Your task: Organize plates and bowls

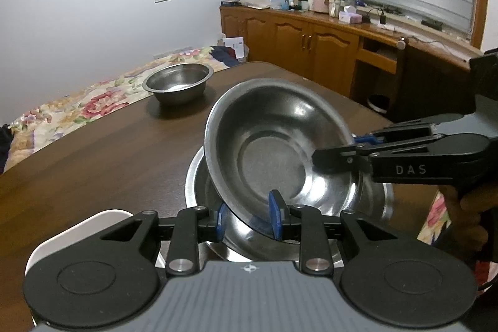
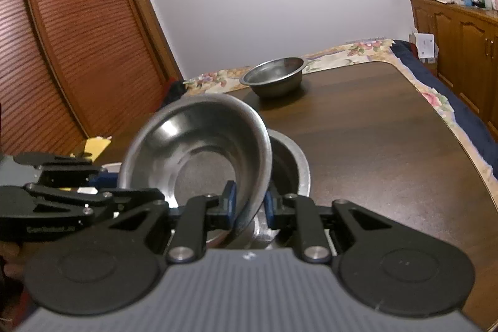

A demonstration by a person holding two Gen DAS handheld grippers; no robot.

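Note:
A steel bowl (image 1: 274,145) is tilted on its side above a larger steel bowl (image 1: 376,201) that rests on the brown table (image 1: 109,164). My left gripper (image 1: 250,217) straddles the tilted bowl's near rim with its blue pads. My right gripper (image 2: 249,203) straddles the opposite rim of the same bowl (image 2: 199,151); it shows from the side in the left wrist view (image 1: 358,150). The lower bowl (image 2: 292,167) sits under it. A third steel bowl (image 1: 178,81) stands upright at the table's far side, also in the right wrist view (image 2: 274,76).
A white object (image 1: 62,235) lies at the table's near left corner. A bed with a flowered cover (image 1: 93,101) runs behind the table. Wooden cabinets (image 1: 311,42) stand at the right, a louvred wooden door (image 2: 62,52) at the left.

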